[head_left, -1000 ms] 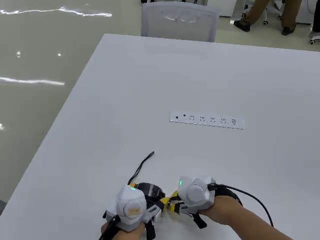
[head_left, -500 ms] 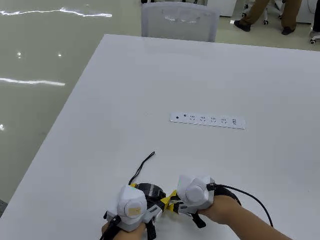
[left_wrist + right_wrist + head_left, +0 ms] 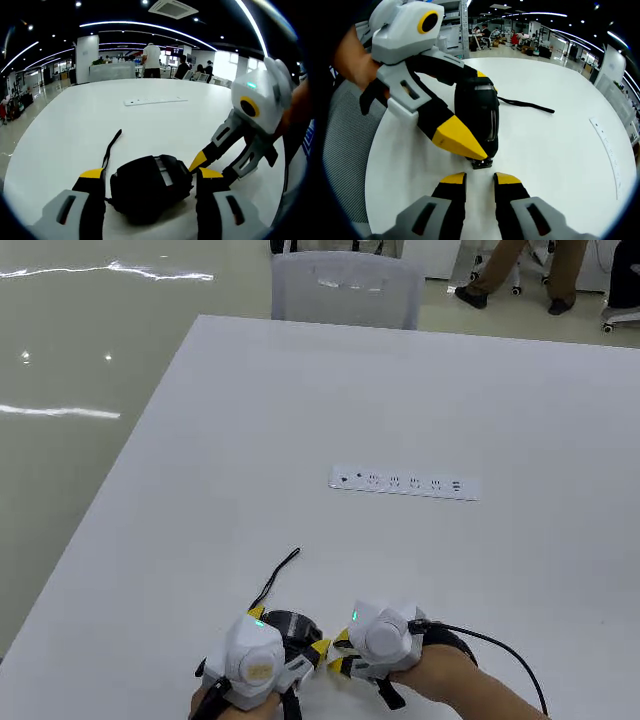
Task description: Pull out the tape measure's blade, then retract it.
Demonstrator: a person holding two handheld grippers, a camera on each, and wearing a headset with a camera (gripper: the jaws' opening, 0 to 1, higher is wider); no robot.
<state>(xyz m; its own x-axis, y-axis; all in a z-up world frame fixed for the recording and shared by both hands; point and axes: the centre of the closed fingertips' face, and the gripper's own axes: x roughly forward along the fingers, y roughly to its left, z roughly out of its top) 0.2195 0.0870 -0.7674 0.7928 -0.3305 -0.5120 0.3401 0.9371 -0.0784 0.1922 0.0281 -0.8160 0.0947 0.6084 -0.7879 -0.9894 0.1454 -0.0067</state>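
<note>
A black tape measure [image 3: 150, 186] lies on the white table [image 3: 300, 420], held between the yellow-tipped jaws of my left gripper [image 3: 151, 173], which is shut on its case. Its black wrist strap [image 3: 276, 578] trails away across the table. In the right gripper view the blade's hook [image 3: 481, 163] sticks out at the bottom of the case [image 3: 477, 117]. My right gripper [image 3: 480, 178] points at that hook from just short of it, its jaws a narrow gap apart with bare table between them. The head view shows both grippers tip to tip at the near edge.
A white power strip [image 3: 405, 483] lies flat in the middle of the table. A grey chair [image 3: 345, 285] stands at the far edge. A black cable [image 3: 490, 645] runs from the right hand. People stand in the far background.
The head camera has shifted slightly. Both grippers and the tape measure keep about the same places; no blade has come out.
</note>
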